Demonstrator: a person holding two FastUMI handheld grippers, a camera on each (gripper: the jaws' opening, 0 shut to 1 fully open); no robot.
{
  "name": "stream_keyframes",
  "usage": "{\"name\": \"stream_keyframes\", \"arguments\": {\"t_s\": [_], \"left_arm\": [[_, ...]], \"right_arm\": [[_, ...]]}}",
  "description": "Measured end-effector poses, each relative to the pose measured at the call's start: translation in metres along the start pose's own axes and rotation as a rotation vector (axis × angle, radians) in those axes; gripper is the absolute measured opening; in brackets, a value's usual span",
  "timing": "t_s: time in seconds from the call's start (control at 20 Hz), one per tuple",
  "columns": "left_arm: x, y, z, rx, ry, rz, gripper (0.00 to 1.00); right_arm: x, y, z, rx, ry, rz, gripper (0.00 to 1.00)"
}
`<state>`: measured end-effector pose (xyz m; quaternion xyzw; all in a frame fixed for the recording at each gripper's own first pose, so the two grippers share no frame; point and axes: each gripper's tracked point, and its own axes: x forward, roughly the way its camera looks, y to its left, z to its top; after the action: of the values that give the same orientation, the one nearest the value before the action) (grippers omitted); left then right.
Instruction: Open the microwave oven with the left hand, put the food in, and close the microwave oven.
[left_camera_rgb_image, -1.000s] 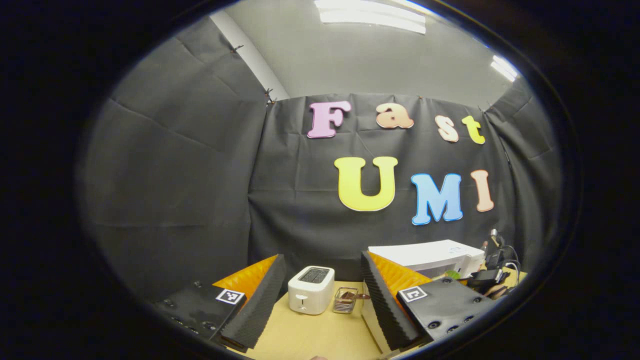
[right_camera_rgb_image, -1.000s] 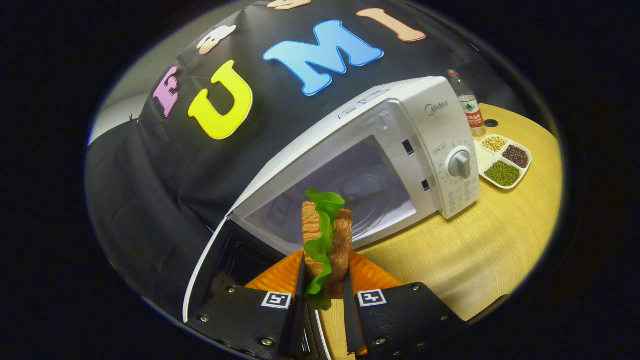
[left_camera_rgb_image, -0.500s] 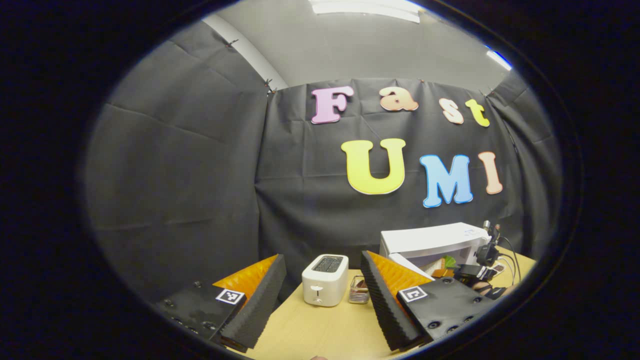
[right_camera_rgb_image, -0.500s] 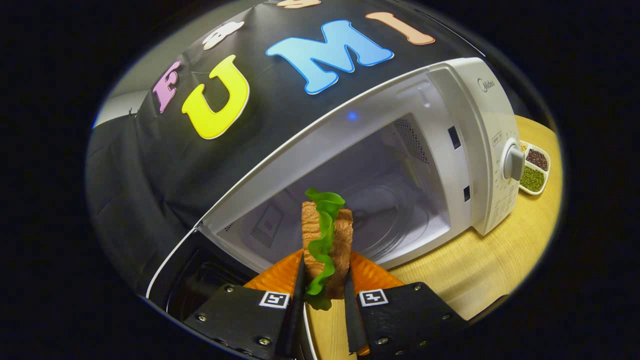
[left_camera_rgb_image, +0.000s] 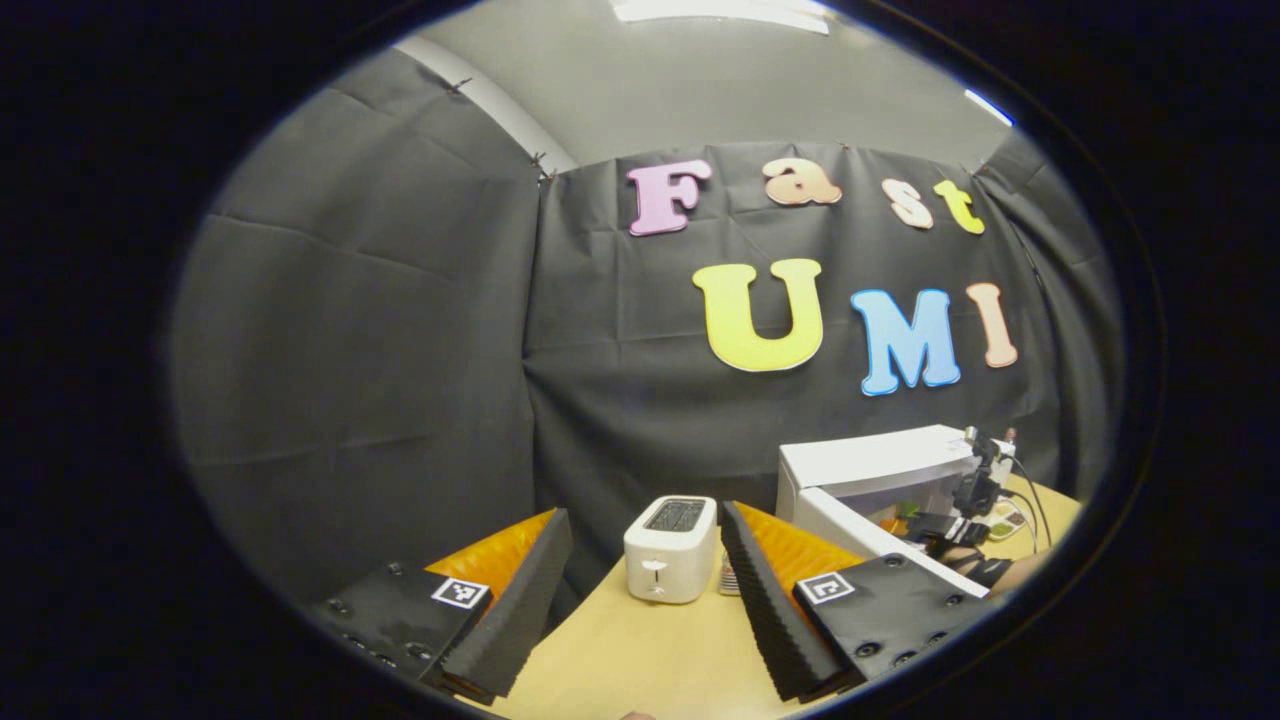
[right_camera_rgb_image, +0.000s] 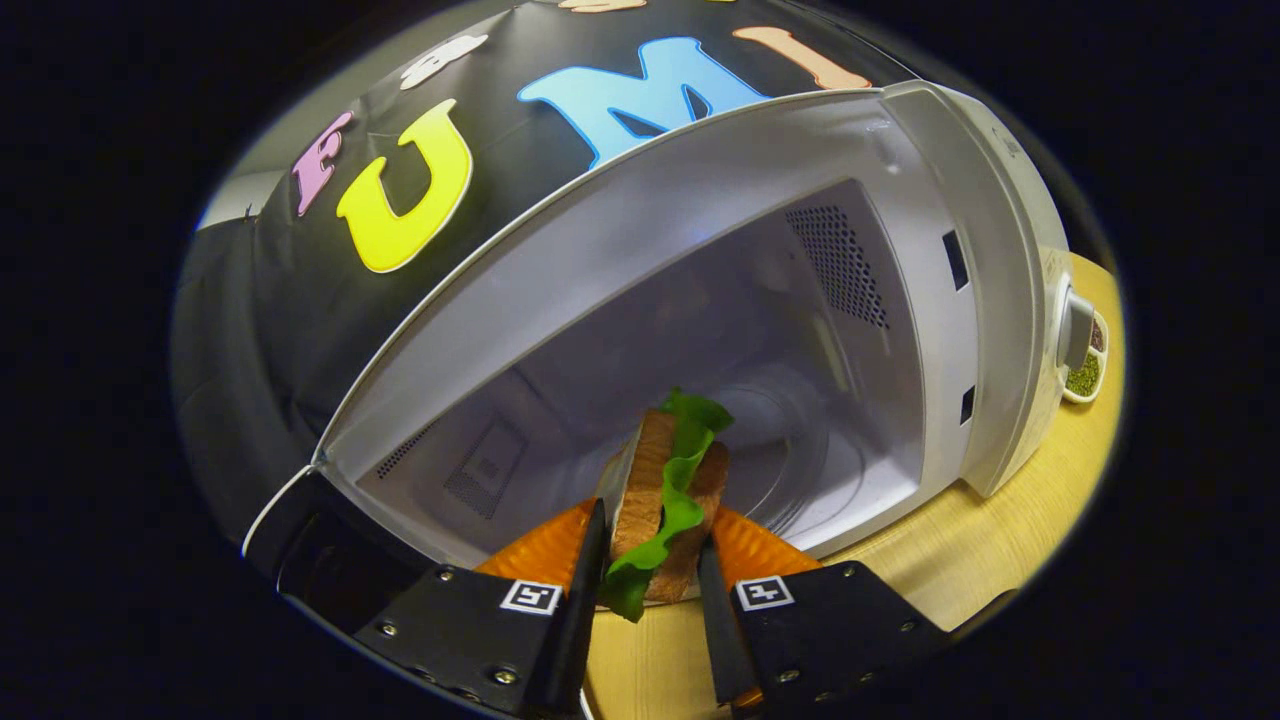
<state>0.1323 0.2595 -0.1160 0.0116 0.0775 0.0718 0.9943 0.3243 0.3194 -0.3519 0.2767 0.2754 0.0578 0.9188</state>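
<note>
Right gripper (right_camera_rgb_image: 650, 560): jaws clamped on the sandwich (right_camera_rgb_image: 668, 500), both fingers pressing its bread sides, green lettuce running down the middle between the slices. The sandwich stands on edge at 6 o'clock of the right gripper view and tilts a little toward 1 o'clock. Its top end sits at the mouth of the microwave (right_camera_rgb_image: 900, 200) cavity, over the front sill; whether it has crossed inside, cannot tell.

Microwave door (right_camera_rgb_image: 300, 540) is swung open, at 8 o'clock, dark inner face showing. The cavity spans from 9 to 3 o'clock, with vent holes on the right inner wall and the round turntable behind the sandwich. Control knob (right_camera_rgb_image: 1075, 330) at 3 o'clock; a divided dish of beans (right_camera_rgb_image: 1085, 370) just past it on the wooden table (right_camera_rgb_image: 980, 540).

Left gripper (left_camera_rgb_image: 640, 590): jaws wide apart, holding nothing, above the table (left_camera_rgb_image: 640, 650) at 6 o'clock of the left gripper view. White toaster (left_camera_rgb_image: 671, 548) stands between the fingers and farther off. Microwave (left_camera_rgb_image: 880, 465) at 4 o'clock with its door (left_camera_rgb_image: 880, 540) open toward the camera; the right gripper (left_camera_rgb_image: 950, 520) and the hand holding it sit at the opening, small and hard to resolve.
</note>
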Motion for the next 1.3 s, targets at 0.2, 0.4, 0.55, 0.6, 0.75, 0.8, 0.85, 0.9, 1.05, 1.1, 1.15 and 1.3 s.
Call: {"name": "stream_keyframes", "arguments": {"t_s": [0.2,0.4,0.55,0.6,0.75,0.8,0.85,0.9,1.05,1.1,1.15,1.3], "left_arm": [[-0.004,-0.001,0.001,0.0,-0.005,0.005,0.98],[-0.01,-0.004,0.0,0.002,-0.008,0.006,0.98],[-0.016,-0.011,0.002,-0.005,-0.018,0.003,0.98],[-0.018,-0.015,0.004,-0.014,-0.024,0.001,0.98],[-0.023,-0.027,0.002,-0.039,-0.037,0.002,0.98],[-0.025,-0.03,0.002,-0.043,-0.038,0.004,0.98],[-0.028,-0.034,0.002,-0.048,-0.04,0.004,0.98],[-0.03,-0.038,0.003,-0.05,-0.042,0.003,0.98],[-0.034,-0.047,0.002,-0.031,-0.049,0.008,0.98],[-0.035,-0.049,0.002,-0.022,-0.049,0.014,0.98],[-0.037,-0.05,0.002,-0.016,-0.051,0.021,0.98],[-0.045,-0.057,0.004,-0.023,-0.056,0.04,0.98]], "right_arm": [[0.0,-0.023,0.006,-0.189,-0.017,-0.124,0.75],[-0.012,-0.03,0.031,-0.341,-0.076,-0.173,0.93],[-0.037,-0.019,0.049,-0.393,-0.114,-0.149,0.93],[-0.048,-0.014,0.055,-0.416,-0.127,-0.133,0.93],[-0.091,-0.002,0.075,-0.483,-0.17,-0.093,0.93],[-0.105,0.0,0.08,-0.495,-0.18,-0.08,0.93],[-0.119,0.001,0.087,-0.501,-0.194,-0.067,0.94],[-0.136,0.001,0.094,-0.512,-0.206,-0.055,0.96],[-0.18,-0.005,0.116,-0.523,-0.239,-0.032,0.97],[-0.194,-0.007,0.123,-0.525,-0.249,-0.025,0.97],[-0.21,-0.012,0.131,-0.53,-0.26,-0.023,0.97],[-0.255,-0.022,0.152,-0.54,-0.298,-0.015,0.97]]}}
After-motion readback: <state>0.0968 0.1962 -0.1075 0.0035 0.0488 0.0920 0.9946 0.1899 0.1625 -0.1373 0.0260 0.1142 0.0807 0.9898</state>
